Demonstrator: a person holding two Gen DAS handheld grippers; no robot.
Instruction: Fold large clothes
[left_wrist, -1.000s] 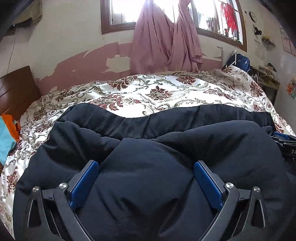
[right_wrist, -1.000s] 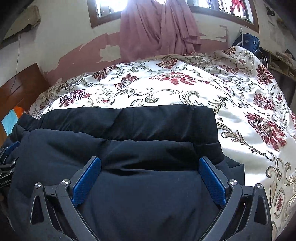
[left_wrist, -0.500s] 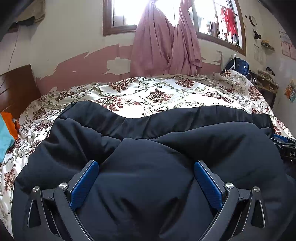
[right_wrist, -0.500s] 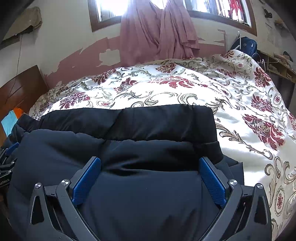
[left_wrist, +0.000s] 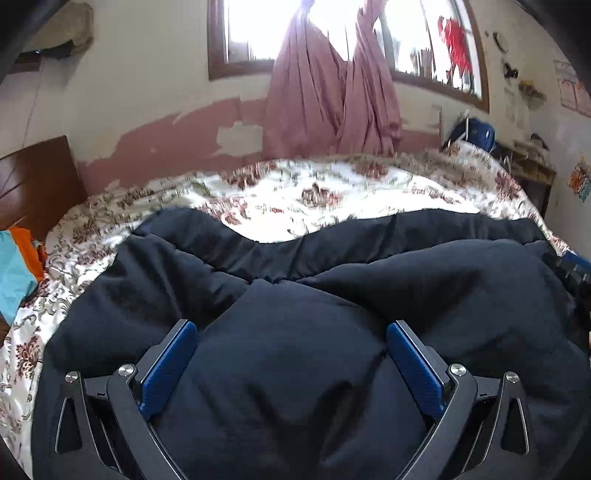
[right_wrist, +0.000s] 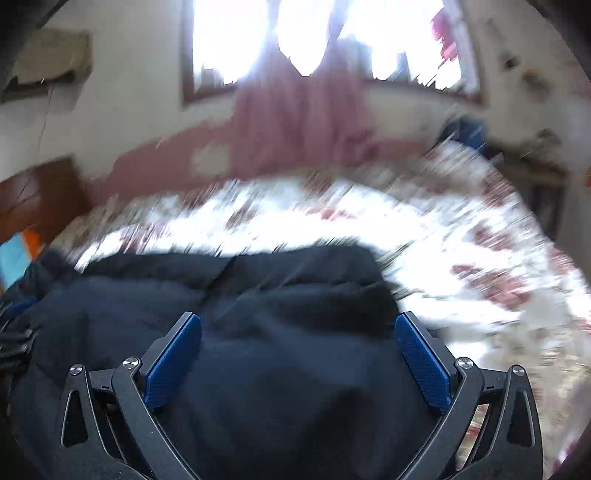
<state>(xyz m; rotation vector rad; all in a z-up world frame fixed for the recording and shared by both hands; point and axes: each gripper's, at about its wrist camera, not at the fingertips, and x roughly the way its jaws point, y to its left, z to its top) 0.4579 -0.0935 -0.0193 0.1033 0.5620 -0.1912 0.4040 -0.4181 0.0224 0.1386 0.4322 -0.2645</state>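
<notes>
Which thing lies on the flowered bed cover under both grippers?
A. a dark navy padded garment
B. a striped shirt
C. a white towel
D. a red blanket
A: the dark navy padded garment fills the space between the open jaws of the left gripper and the right gripper, spread over the flowered bed cover.

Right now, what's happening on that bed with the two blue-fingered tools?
A person is folding a large, puffy dark navy padded garment spread on a floral-patterned bedspread. The left gripper and the right gripper both have their jaws wide open over the bulky cloth, clamping nothing. The right wrist view is blurred, so that hand is moving.
</notes>
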